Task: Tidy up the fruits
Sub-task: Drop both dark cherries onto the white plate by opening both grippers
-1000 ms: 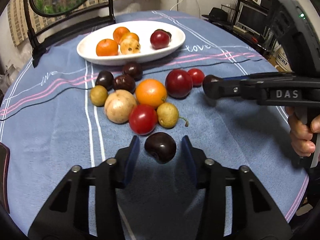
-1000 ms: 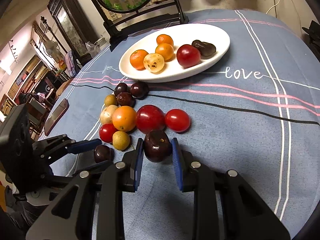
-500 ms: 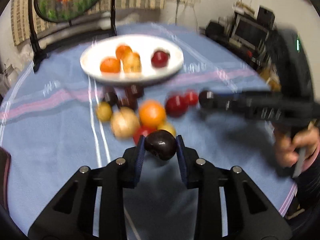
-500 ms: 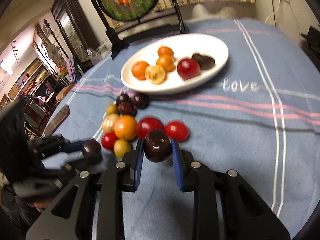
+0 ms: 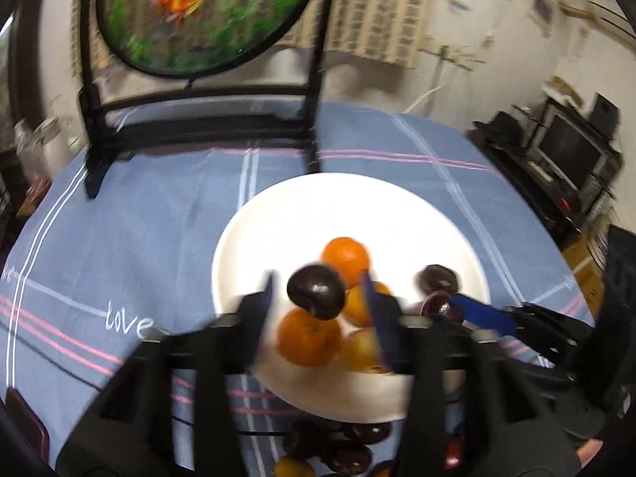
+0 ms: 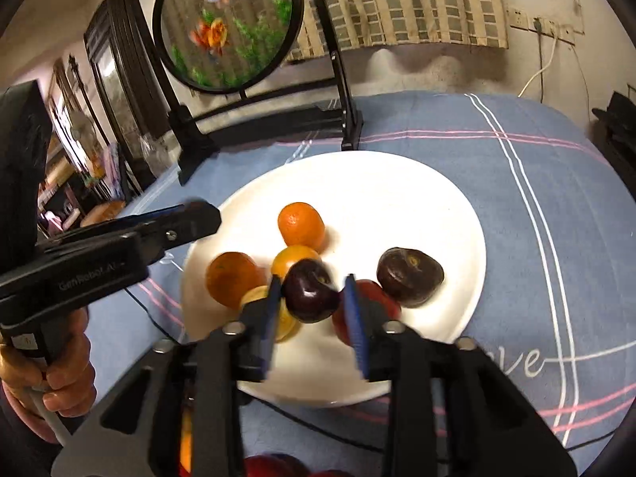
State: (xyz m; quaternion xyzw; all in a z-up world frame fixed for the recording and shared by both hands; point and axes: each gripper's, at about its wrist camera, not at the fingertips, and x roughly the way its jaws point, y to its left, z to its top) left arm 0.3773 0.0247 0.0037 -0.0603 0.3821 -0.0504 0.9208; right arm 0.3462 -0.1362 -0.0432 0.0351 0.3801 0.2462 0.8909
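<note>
- The white plate (image 5: pixel 246 246) is sitting on the blue tablecloth (image 5: pixel 139 218), directly under both tools, with its far half bare.
- It is holding three orange fruits, one (image 6: pixel 301 224) beyond the right gripper's tips, one (image 6: pixel 234 278) to their left and a smaller one (image 6: pixel 292 260) between those two; a yellowish fruit (image 6: pixel 254 294) and a red fruit (image 6: pixel 381 302) are lying partly hidden behind the jaws, and a dark wrinkled fruit (image 6: pixel 409 276) is lying just right of the tips.
- The left gripper (image 5: pixel 318 298) is standing with its jaws apart, having just been opening; a dark plum (image 5: pixel 316 292) is hanging between them over the plate, clear of both pads, no longer pinched as it was half a second ago.
- The right gripper (image 6: pixel 312 298) has just been opening a little; its dark plum (image 6: pixel 310 296) is lying against the left pad, with a sliver of gap at the right pad, so the clamp is letting go.
- A second ago both tools were hovering near the loose pile on the cloth, the plate far ahead; now they are hanging over the plate, and the pile (image 5: pixel 349 453) is showing only below the left tool's near edge.
- A hand (image 6: pixel 51 369) is gripping the left tool's handle, left of the right gripper.
</note>
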